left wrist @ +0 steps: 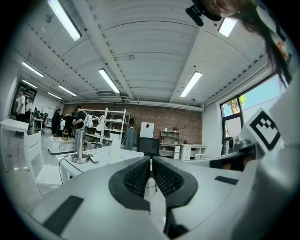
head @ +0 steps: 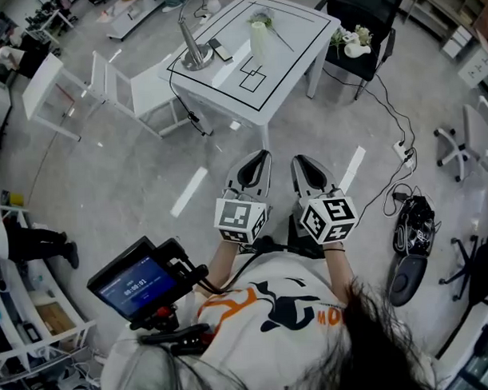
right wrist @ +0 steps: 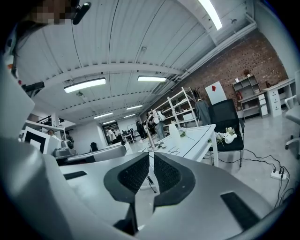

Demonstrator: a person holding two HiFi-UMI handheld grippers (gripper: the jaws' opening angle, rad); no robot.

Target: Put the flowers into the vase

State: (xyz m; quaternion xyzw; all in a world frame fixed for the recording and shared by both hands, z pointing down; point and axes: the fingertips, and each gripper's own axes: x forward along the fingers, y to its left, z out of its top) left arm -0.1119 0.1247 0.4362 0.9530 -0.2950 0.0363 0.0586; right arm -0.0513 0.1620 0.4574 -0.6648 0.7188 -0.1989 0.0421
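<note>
Head view: both claws sit just ahead of the chest, side by side. The left gripper [head: 261, 156] has its pads pressed together with nothing in it. The right gripper [head: 301, 159] is pinched to a hairline slit, also empty. Both point roughly level at the table [head: 294, 67], well apart across open floor. My read: this is the approach, no pick started yet.

Targets:
- The vase [head: 259, 39] stands upright on the far half of the table.
- One flower [head: 263, 21] lies flat just beyond it, its stem running past the vase's right side.
- More flowers [head: 352, 39] sit on the black chair [head: 367, 10] off the table's right corner, with a white object among them that I can't identify.

How I'd run it:
- Spread the jaws on the way in, not over the bloom.
- Take the table flower first, since it's nearest the vase.
- Grip mid-stem, never the head. The stem is thin and flat on the top, so come in low with a pad on each side.
- Use the spare claw to steady the vase. It's tall, narrow and looks light, so it likely tips if the stem snags the rim.
- Lead with the stem end, centred over the mouth.
- Mind the cable [head: 385, 105] on the floor by the chair, and the metal stand [head: 195, 48] on the table's left part.
</note>
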